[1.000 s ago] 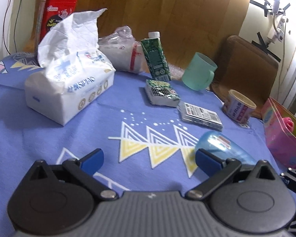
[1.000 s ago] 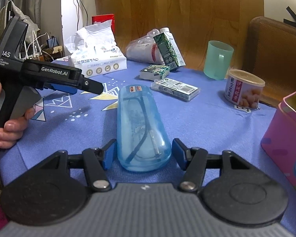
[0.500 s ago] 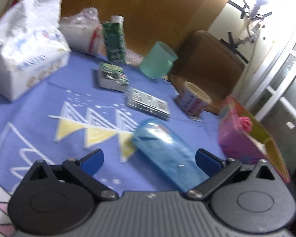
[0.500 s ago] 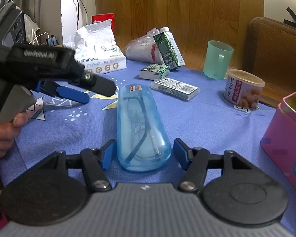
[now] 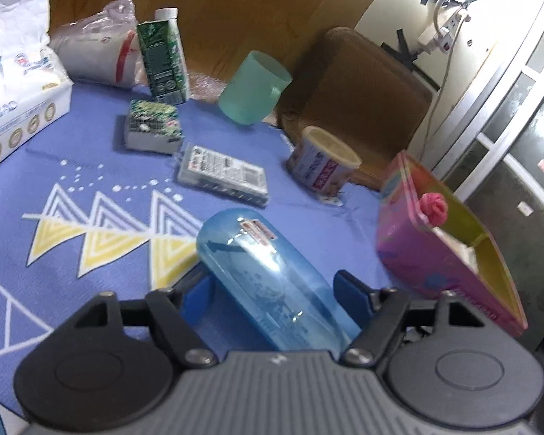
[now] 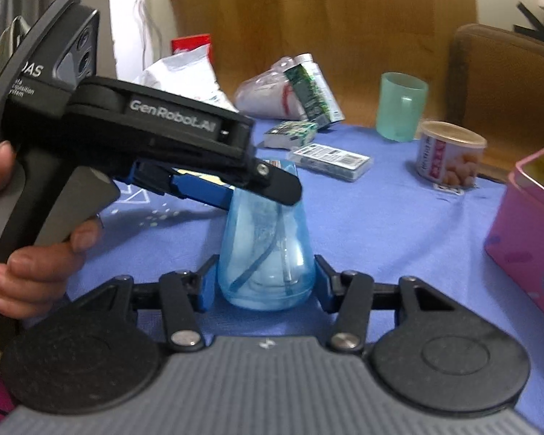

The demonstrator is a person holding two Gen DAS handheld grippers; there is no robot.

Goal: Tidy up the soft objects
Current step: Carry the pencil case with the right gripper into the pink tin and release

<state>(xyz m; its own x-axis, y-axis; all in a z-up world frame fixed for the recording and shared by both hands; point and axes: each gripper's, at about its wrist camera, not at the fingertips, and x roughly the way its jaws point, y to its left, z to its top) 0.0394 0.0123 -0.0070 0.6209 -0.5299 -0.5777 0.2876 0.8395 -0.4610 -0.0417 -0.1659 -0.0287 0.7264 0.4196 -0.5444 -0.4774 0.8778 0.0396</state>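
The blue translucent case (image 6: 266, 250) lies near the table's (image 5: 90, 166) front edge. Right gripper (image 6: 264, 284) is closing on its near end, pads touching. Left gripper (image 5: 275, 290) is closing astride it, contact unclear. Judged light, slick, somewhat springy: grip mid-body, across its width.

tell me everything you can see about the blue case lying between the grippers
The blue case is translucent, glossy plastic with rounded ends and a small red-and-white sticker on top. Glasses show faintly inside. It lies flat on the purple cloth. The right gripper closes on one end; the left gripper closes around its far end.
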